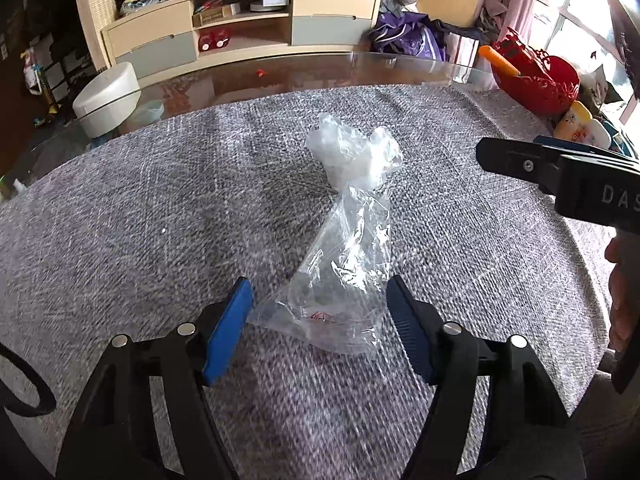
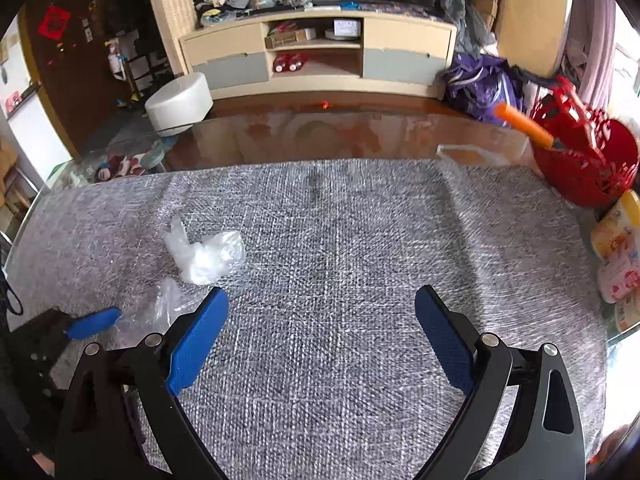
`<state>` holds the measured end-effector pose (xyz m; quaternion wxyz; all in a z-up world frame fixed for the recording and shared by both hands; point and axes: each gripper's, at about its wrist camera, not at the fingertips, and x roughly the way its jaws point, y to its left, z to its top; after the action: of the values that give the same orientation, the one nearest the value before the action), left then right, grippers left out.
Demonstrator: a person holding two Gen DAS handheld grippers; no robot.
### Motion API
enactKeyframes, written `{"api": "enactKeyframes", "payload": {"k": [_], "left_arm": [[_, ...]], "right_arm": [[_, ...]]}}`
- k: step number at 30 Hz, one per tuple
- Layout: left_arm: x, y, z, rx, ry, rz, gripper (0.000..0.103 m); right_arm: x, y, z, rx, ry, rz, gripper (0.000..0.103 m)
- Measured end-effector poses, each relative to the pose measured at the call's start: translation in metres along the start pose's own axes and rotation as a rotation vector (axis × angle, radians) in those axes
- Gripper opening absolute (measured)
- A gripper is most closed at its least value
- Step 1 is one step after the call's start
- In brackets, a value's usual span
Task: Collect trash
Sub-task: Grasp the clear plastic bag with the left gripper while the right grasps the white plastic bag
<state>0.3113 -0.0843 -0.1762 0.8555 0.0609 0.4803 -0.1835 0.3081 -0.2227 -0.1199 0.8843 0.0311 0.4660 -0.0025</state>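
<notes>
A clear plastic bag (image 1: 344, 272) lies on the grey woven cloth (image 1: 140, 220), with a crumpled white plastic wad (image 1: 352, 152) at its far end. My left gripper (image 1: 320, 292) is open, its blue pads on either side of the bag's near end, not closed on it. In the right wrist view the wad (image 2: 204, 254) and the bag (image 2: 168, 304) lie at the left. My right gripper (image 2: 322, 300) is open and empty over bare cloth, to the right of the trash. It also shows in the left wrist view (image 1: 560, 172) at the right edge.
A red basket (image 2: 588, 164) with an orange-handled tool (image 2: 524, 122) stands at the table's far right, with colourful packets (image 2: 618, 248) beside it. The glass table edge (image 2: 320, 128) runs beyond the cloth. A white stool (image 2: 178, 102) and a TV cabinet (image 2: 320, 56) stand behind.
</notes>
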Motion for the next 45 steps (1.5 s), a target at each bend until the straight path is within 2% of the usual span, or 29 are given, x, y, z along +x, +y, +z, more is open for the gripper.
{"api": "enactKeyframes", "payload": {"k": [3,6,11,14,19,22,23,26,33,41,45], "left_arm": [[-0.002,0.000,0.000,0.019,-0.005,-0.013,0.050],[-0.004,0.002,-0.002,0.036,0.006,-0.022,0.040],[-0.015,0.010,-0.010,0.028,0.047,-0.075,0.037],[-0.025,0.017,-0.017,0.041,0.047,-0.045,0.037],[-0.032,0.039,-0.016,-0.012,0.033,-0.004,0.037],[-0.034,0.047,-0.017,-0.013,0.028,0.015,0.037],[-0.035,0.051,-0.018,-0.017,0.031,0.011,0.037],[-0.036,0.054,-0.017,-0.019,0.031,0.008,0.037],[-0.067,0.049,-0.012,-0.008,-0.014,0.027,0.037],[-0.125,0.024,-0.012,0.003,-0.084,0.030,0.037],[-0.163,0.007,-0.020,0.023,-0.132,0.030,0.037]], "right_arm": [[0.005,0.002,0.002,-0.003,0.000,-0.001,0.095],[0.011,0.009,0.005,-0.006,0.002,0.016,0.095],[0.020,0.027,0.010,-0.021,-0.003,0.082,0.095],[0.027,0.044,0.014,-0.059,-0.009,0.096,0.095],[0.049,0.062,0.019,-0.088,0.010,0.106,0.093],[0.063,0.071,0.019,-0.110,0.037,0.113,0.073],[0.067,0.072,0.018,-0.112,0.050,0.118,0.060],[0.065,0.076,0.017,-0.136,0.043,0.113,0.033],[0.020,0.071,0.018,-0.156,-0.012,0.127,0.032],[-0.076,0.061,0.010,-0.164,-0.113,0.167,0.032],[-0.128,0.051,-0.008,-0.161,-0.154,0.166,0.032]]}}
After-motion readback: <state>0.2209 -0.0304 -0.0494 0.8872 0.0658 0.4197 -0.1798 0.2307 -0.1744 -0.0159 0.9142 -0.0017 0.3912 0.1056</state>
